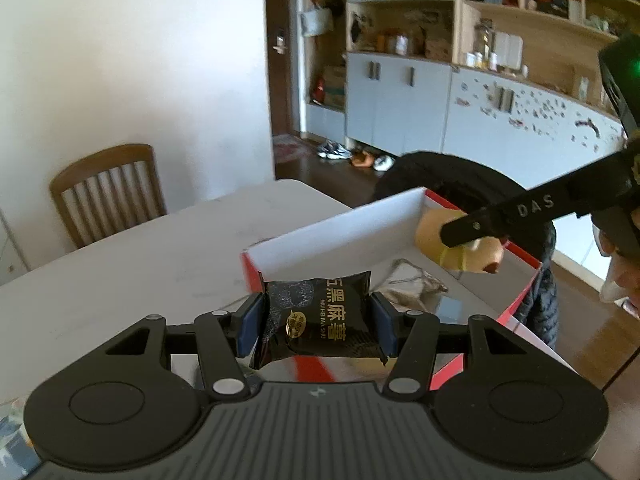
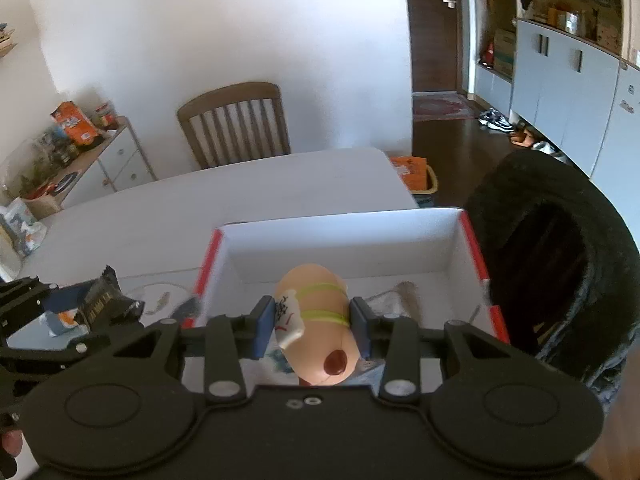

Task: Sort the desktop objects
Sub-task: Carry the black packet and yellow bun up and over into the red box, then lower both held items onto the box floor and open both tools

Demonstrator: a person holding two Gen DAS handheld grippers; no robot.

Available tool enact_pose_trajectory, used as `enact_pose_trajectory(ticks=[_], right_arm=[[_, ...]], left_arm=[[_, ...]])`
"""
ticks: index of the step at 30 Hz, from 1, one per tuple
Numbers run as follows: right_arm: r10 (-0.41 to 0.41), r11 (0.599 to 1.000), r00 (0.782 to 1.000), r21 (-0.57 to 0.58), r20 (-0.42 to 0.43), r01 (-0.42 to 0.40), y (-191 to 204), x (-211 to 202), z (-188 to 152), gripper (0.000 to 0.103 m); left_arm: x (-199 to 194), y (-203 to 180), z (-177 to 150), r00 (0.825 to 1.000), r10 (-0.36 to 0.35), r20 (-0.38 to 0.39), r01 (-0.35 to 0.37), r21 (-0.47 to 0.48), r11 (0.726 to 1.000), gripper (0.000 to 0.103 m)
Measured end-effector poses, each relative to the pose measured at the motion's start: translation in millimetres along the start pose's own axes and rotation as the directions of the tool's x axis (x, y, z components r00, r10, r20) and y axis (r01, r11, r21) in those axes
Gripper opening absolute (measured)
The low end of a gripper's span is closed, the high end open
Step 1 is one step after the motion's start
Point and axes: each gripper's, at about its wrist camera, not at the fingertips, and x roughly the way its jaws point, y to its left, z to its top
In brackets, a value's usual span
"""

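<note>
My left gripper (image 1: 318, 326) is shut on a black snack packet (image 1: 320, 320) with gold and white lettering, held above the near left corner of a white box with red edges (image 1: 332, 224). My right gripper (image 2: 314, 322) is shut on a tan egg-shaped toy (image 2: 316, 320) with yellow bands and a white tag, held over the inside of the same box (image 2: 340, 240). In the left wrist view that toy (image 1: 460, 248) hangs over the box at the right. In the right wrist view the black packet (image 2: 102, 300) shows at the left. A crumpled clear wrapper (image 1: 412, 284) lies inside the box.
The box stands on a white table (image 1: 120, 264) with a wooden chair (image 1: 108, 188) behind it. A dark padded jacket (image 2: 560, 264) hangs right of the box. Loose packets (image 2: 20, 224) lie at the table's left end beside a low cabinet (image 2: 116, 160). Wall cupboards (image 1: 400, 100) stand further back.
</note>
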Motion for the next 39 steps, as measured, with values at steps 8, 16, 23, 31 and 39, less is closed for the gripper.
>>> enact_pose_trajectory(ticks=[8,16,23,31,39], right_arm=[[-0.015,1.000,0.999,0.021,-0.033,0.016,-29.8,26.0,3.7,0.040],[-0.015,1.000,0.998,0.010,-0.065,0.016,-45.8,48.2,6.0,0.040],[-0.035,0.999,0.995,-0.019,-0.095,0.034,-48.4,73.1,10.3,0.040],[-0.036,0.999,0.992,-0.025,-0.125,0.033,-50.9,102.0,16.5,0.039],[-0.028,0.999,0.987,-0.040,-0.161,0.022,-50.9,120.2,20.4,0.039]], left_arm=[[49.8,-25.1,11.6,0.995,-0.042,-0.089,0.046,0.042,0.998,0.055],[98.1,-38.1,23.8,0.981,-0.071,-0.178,0.081,0.050,0.995,0.055],[131.4,-51.2,29.7,0.962,-0.085,-0.260,0.108,0.075,0.991,0.055],[159.7,-59.8,29.8,0.943,-0.065,-0.327,0.100,0.091,0.991,0.055],[180.0,-65.4,24.7,0.923,-0.054,-0.382,0.106,0.118,0.987,0.056]])
